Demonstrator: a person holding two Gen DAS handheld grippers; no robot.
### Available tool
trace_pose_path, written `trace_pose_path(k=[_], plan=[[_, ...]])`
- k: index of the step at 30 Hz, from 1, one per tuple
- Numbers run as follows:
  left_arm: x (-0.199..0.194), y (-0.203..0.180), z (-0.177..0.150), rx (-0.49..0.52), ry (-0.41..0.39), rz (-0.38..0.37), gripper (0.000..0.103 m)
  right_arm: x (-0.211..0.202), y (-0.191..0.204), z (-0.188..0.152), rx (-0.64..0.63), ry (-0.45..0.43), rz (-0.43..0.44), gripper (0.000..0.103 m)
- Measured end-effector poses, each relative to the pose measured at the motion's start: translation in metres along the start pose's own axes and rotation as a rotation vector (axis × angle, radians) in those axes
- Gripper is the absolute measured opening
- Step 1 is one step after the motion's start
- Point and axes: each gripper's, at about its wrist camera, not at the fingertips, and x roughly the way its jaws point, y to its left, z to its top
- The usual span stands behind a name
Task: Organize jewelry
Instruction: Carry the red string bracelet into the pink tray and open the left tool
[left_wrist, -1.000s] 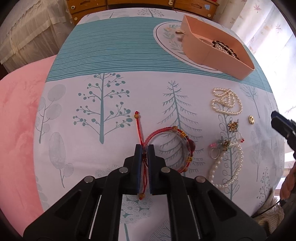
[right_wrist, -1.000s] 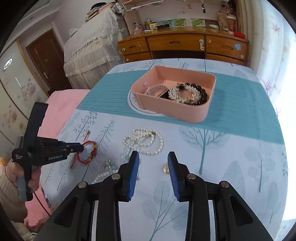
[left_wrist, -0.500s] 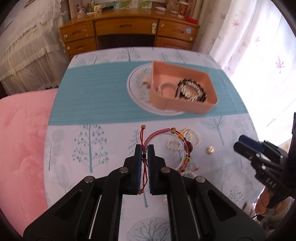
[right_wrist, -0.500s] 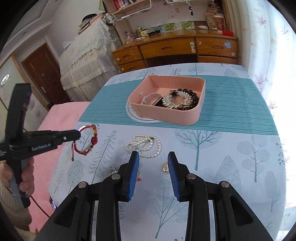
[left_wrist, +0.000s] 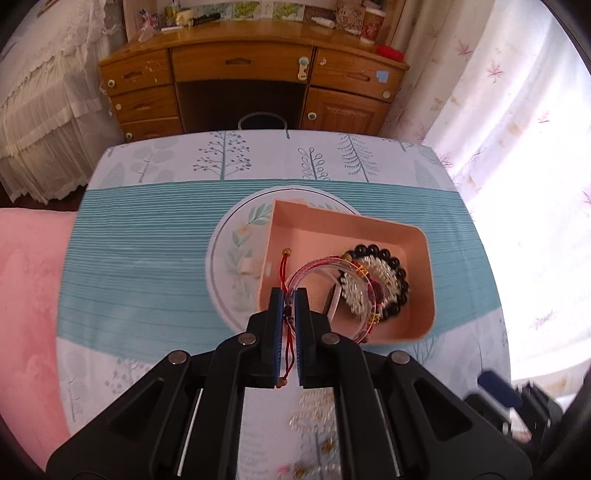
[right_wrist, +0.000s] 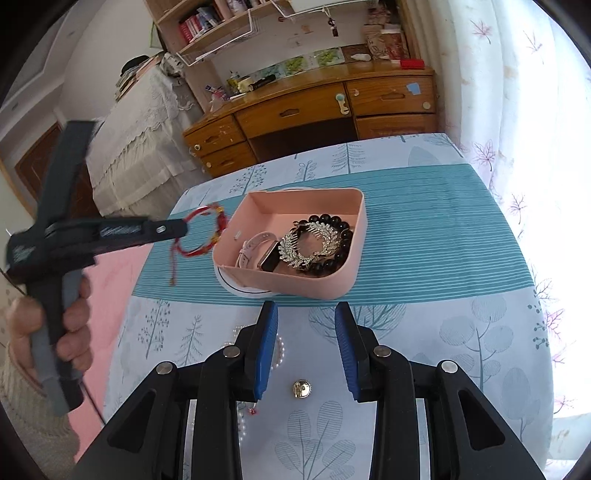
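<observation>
My left gripper (left_wrist: 289, 299) is shut on a red cord bracelet (left_wrist: 325, 288) and holds it in the air over the near left part of the pink tray (left_wrist: 428, 266). From the right wrist view the bracelet (right_wrist: 201, 232) hangs just left of the tray (right_wrist: 354, 258), held by the left gripper (right_wrist: 181, 229). The tray holds a black bead bracelet (right_wrist: 338, 240), a silver leaf brooch (right_wrist: 308, 245) and a pink watch (right_wrist: 255, 247). My right gripper (right_wrist: 306, 321) is open and empty above the table's near part.
A gold earring (right_wrist: 301, 388) and pearl strands (right_wrist: 277, 350) lie on the tree-print cloth near my right gripper. The tray stands on a round white mat (left_wrist: 236, 251). A wooden desk (left_wrist: 251, 85) stands behind the table. Pink bedding (left_wrist: 26, 295) lies at the left.
My left gripper has lifted the red bracelet off the cloth and carried it forward to the pink tray. My right gripper has stayed open and shifted slightly.
</observation>
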Motion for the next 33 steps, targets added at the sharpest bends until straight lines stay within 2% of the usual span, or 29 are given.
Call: trace_pose_path(k=[6, 8, 11, 13, 15, 20, 24, 27, 33], plan=[[0.055, -0.013, 0.026, -0.027, 0.049, 0.004, 0.005, 0.009, -0.009, -0.007, 0.023, 0.030, -0.004, 0.032], [0.069, -0.017, 0.030, -0.016, 0.088, 0.016, 0.006, 0.010, -0.009, -0.011, 0.025, 0.042, 0.000, 0.032], [0.074, -0.019, 0.027, 0.004, 0.103, 0.039, 0.015, 0.010, -0.011, -0.015, 0.025, 0.041, -0.002, 0.032], [0.068, -0.017, 0.023, 0.008, 0.084, 0.029, 0.029, 0.007, -0.012, -0.018, 0.025, 0.036, -0.001, 0.032], [0.058, -0.012, 0.017, 0.003, 0.064, 0.026, 0.033, 0.005, -0.011, -0.019, 0.023, 0.030, -0.002, 0.032], [0.029, -0.005, -0.004, -0.012, 0.034, -0.010, 0.033, 0.001, -0.008, -0.022, 0.024, 0.031, 0.004, 0.032], [0.000, -0.009, -0.026, 0.058, -0.025, 0.005, 0.033, -0.008, -0.001, -0.025, 0.010, 0.019, 0.005, 0.032], [-0.024, -0.013, -0.044, 0.107, -0.063, -0.016, 0.033, -0.019, 0.004, -0.027, -0.004, 0.009, 0.005, 0.032], [-0.068, -0.013, -0.079, 0.142, -0.124, -0.063, 0.033, -0.041, 0.015, -0.034, -0.028, -0.011, 0.008, 0.032]])
